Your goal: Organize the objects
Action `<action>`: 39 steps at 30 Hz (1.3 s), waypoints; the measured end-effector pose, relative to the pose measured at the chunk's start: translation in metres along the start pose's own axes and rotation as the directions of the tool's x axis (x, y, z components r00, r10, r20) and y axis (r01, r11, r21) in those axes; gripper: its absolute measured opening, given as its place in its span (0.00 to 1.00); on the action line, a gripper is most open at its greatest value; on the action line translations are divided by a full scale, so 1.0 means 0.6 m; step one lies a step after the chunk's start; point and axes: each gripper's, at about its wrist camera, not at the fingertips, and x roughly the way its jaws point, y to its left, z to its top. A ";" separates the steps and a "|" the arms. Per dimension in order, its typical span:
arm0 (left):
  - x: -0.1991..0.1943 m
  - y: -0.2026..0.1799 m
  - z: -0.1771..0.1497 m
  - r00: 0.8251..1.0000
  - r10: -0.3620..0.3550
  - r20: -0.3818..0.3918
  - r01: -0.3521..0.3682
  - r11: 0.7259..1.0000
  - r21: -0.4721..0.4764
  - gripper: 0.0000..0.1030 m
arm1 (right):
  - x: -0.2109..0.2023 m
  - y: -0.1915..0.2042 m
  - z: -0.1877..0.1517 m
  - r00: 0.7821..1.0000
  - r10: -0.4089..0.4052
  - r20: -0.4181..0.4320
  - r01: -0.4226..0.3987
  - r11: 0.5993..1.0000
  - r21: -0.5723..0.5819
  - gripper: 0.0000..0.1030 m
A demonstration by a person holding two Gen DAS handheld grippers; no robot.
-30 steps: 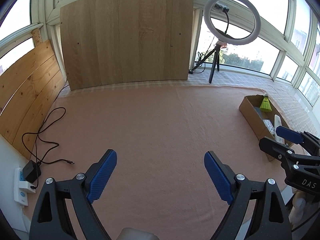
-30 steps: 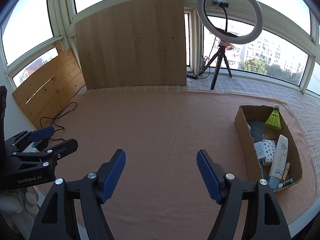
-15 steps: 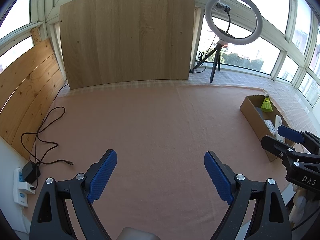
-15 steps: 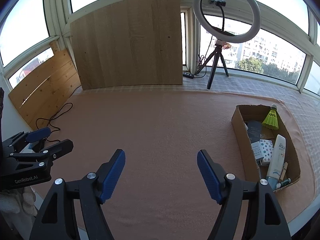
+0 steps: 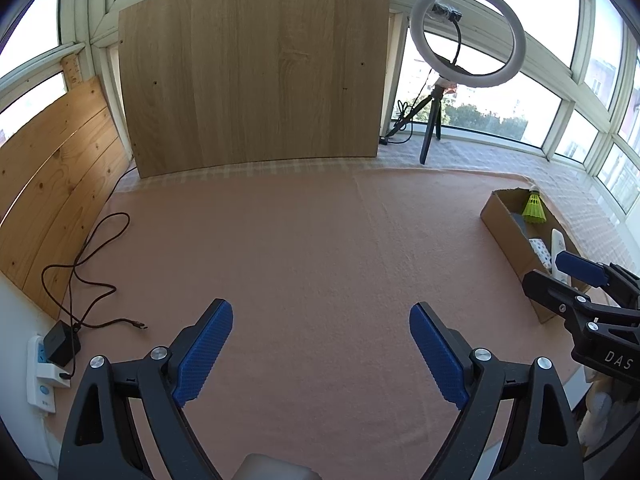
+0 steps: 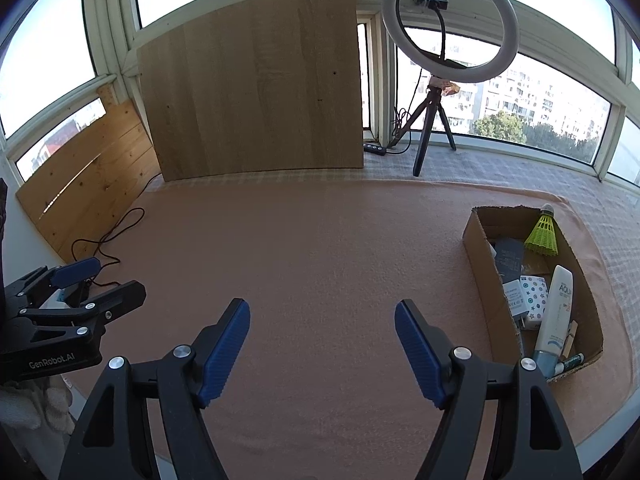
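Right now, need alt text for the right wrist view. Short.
The right gripper, jaws open and empty, points down at a bare pink cloth. To its right sits a cardboard box holding a yellow shuttlecock, a white tube and small packets; the left gripper shows at the left edge, a ring light behind.

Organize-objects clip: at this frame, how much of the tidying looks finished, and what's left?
Looks finished or nearly so: the shuttlecock, white tube and small packets sit inside the cardboard box, and nothing loose shows on the pink cloth. In hand: nothing; the left gripper and right gripper are open and empty. No remaining item is visible.
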 end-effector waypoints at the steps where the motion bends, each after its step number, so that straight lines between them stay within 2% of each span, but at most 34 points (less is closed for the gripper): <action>1: 0.000 0.000 0.000 1.000 0.000 0.000 0.000 1.000 0.000 0.90 | 0.000 0.000 -0.001 1.000 0.000 -0.001 0.000 1.000 0.000 0.70; 21: 0.011 0.003 0.002 1.000 -0.002 -0.006 0.002 1.000 0.002 0.90 | 0.014 -0.006 -0.002 1.000 -0.001 -0.023 0.001 1.000 0.008 0.70; 25: 0.022 0.010 0.003 1.000 -0.003 -0.023 0.003 1.000 -0.027 0.93 | 0.018 -0.006 -0.003 1.000 0.000 -0.029 0.000 1.000 0.008 0.70; 39: 0.057 0.020 0.001 0.998 -0.020 -0.053 0.018 0.999 -0.035 0.93 | 0.046 -0.006 -0.003 0.998 -0.003 -0.066 0.004 1.000 0.020 0.70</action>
